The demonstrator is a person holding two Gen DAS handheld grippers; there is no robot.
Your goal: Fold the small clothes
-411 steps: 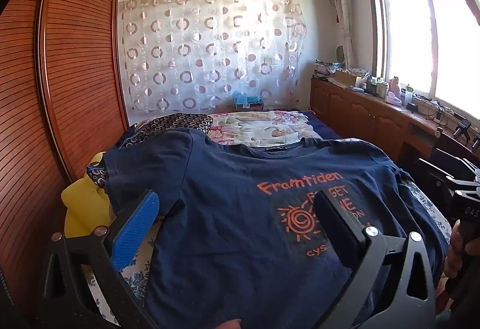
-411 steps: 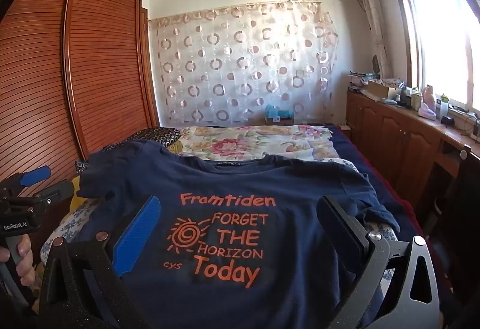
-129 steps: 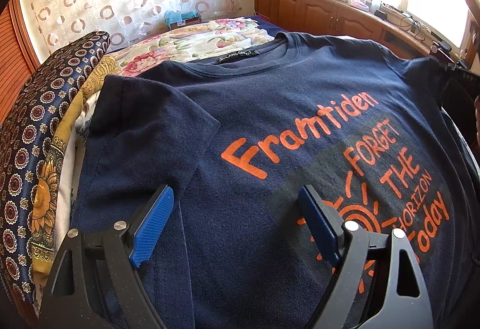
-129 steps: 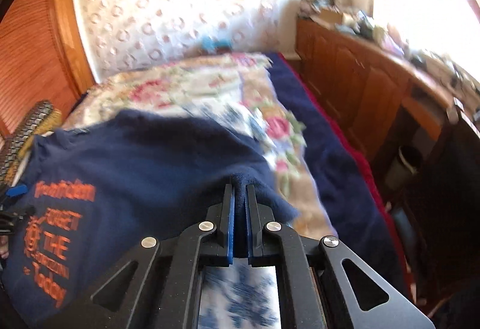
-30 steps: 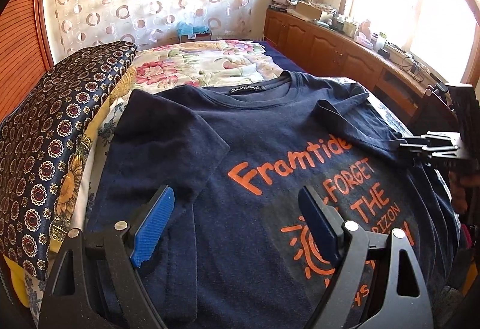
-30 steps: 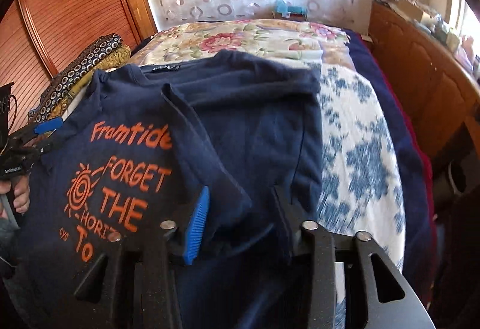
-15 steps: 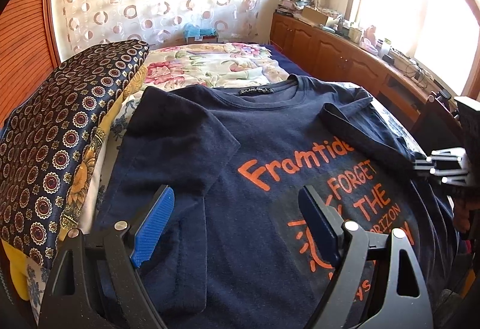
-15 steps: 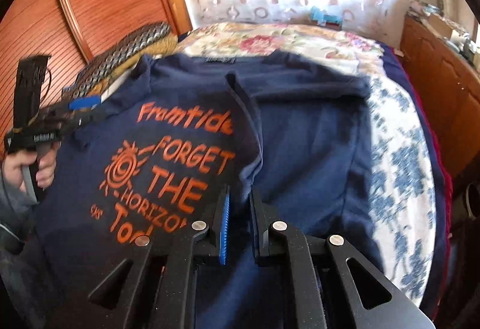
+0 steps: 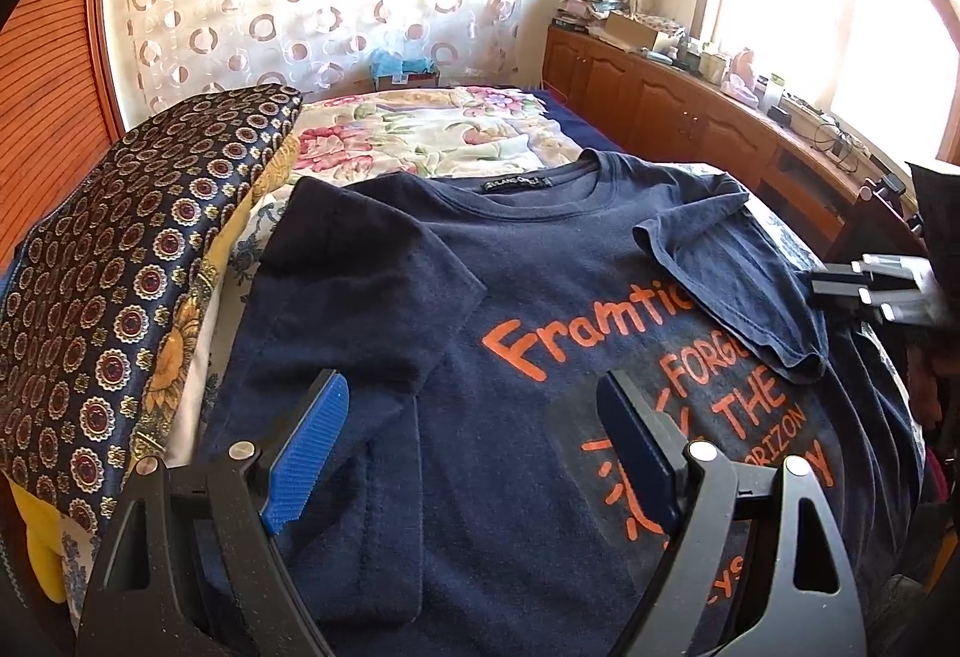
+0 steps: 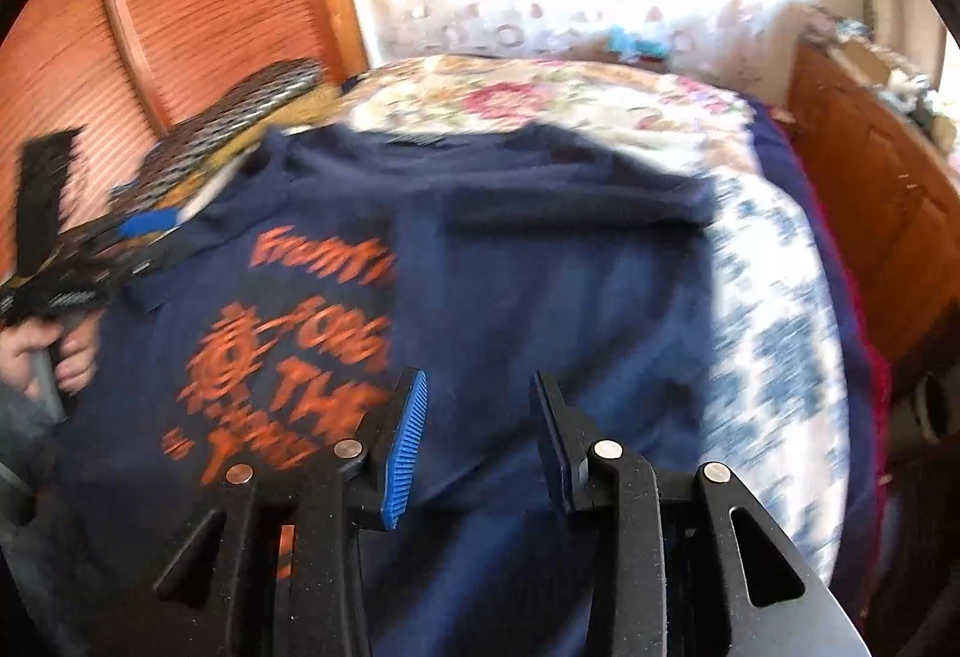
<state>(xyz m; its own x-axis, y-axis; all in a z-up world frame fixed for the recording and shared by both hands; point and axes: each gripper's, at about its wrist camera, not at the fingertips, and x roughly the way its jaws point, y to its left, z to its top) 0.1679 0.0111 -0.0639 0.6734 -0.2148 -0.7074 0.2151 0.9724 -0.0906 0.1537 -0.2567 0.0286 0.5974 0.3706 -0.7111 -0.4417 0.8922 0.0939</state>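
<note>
A navy T-shirt (image 9: 516,309) with orange print lies face up on the bed. Its right sleeve (image 9: 738,291) is folded in over the print; its left sleeve (image 9: 354,285) lies flat and spread. My left gripper (image 9: 474,441) is open and empty, low over the shirt's lower left part. My right gripper (image 10: 477,441) is open and empty above the shirt (image 10: 540,297), in a blurred view. It also shows in the left wrist view (image 9: 870,291) at the shirt's right edge. The left gripper shows in the right wrist view (image 10: 78,267) at the far left.
A patterned dark cushion (image 9: 132,261) over a yellow one lies along the bed's left side. A floral quilt (image 9: 420,135) covers the bed's far end. A wooden cabinet (image 9: 690,105) runs along the right under the window. A slatted wardrobe (image 10: 198,3) stands on the left.
My right gripper has opened and let go of the right sleeve, which now lies folded over the print. The right gripper is moving; its view is blurred. The left gripper has stayed open.
</note>
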